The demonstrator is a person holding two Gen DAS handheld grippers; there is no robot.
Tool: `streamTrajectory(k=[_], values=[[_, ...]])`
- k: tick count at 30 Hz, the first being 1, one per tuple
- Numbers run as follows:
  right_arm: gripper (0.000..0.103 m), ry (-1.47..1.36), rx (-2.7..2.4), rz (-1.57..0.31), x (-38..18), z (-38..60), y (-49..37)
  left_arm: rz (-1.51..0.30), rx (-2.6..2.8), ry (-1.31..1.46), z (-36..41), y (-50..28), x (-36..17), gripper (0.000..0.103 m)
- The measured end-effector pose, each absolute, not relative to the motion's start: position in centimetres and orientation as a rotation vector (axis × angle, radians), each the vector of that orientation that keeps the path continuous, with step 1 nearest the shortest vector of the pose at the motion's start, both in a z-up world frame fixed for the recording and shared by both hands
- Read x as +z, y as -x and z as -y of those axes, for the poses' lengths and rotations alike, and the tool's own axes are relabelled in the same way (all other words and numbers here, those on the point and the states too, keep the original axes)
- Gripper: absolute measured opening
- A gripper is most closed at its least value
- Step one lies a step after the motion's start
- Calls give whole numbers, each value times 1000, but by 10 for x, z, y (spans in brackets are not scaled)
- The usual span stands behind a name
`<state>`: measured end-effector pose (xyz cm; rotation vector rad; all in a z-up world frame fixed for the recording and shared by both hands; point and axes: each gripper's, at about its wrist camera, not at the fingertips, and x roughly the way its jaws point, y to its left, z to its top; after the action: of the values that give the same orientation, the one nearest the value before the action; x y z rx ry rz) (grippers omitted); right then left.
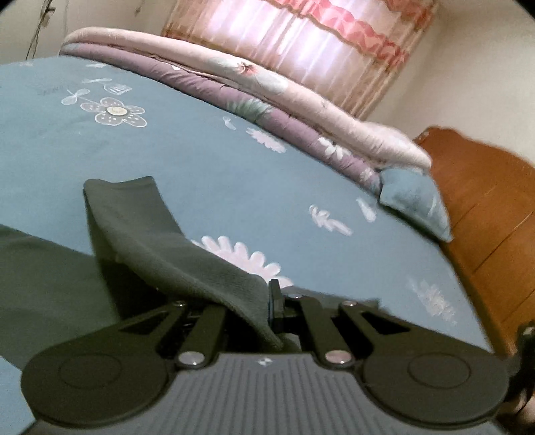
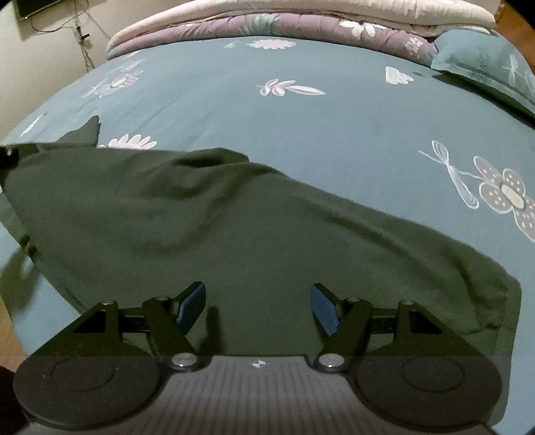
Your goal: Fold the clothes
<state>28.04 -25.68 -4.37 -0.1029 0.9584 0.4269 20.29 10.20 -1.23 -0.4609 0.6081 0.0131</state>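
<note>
Left gripper [image 1: 272,309] is clamped on a dark green garment [image 2: 217,234] fold. Right gripper [image 2: 255,306] fingers are held apart over it. Garment is spread on the teal bedsheet [image 2: 334,134], long axis lower-right to upper-left. Folded quilt [image 2: 301,23] is seen beyond.

Both views sit low over the teal flower-printed bedsheet [image 1: 207,174], close to it. The left wrist view faces a pink curtained window [image 1: 301,40]; the right wrist view looks along the bed. Both share the folded purple-and-cream quilt [image 2: 301,23] and dark green garment [image 2: 234,234].
</note>
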Motion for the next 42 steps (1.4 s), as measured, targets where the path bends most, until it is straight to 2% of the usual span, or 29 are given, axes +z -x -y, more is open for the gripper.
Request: streamTrajectory(k=[5, 11, 16, 17, 20, 21, 31, 42], values=[[74, 118, 452, -958, -44, 262, -285, -726, 130, 487, -110, -216, -43, 3], [74, 125, 459, -953, -38, 272, -284, -722, 139, 502, -109, -212, -31, 3], [73, 332, 578, -911, -37, 258, -260, -765, 162, 549, -114, -213, -36, 3], [68, 374, 602, -901, -37, 255, -255, -784, 170, 581, -117, -213, -43, 3], [32, 502, 673, -868, -37, 246, -240, -793, 173, 609, -119, -210, -48, 3], [29, 544, 696, -857, -37, 243, -236, -791, 168, 608, -118, -210, -46, 3], [27, 966, 882, -765, -43, 220, -194, -778, 133, 584, -117, -216, -33, 3], [27, 1164, 854, -726, -52, 223, -191, -814, 113, 615, -121, -220, -41, 3]])
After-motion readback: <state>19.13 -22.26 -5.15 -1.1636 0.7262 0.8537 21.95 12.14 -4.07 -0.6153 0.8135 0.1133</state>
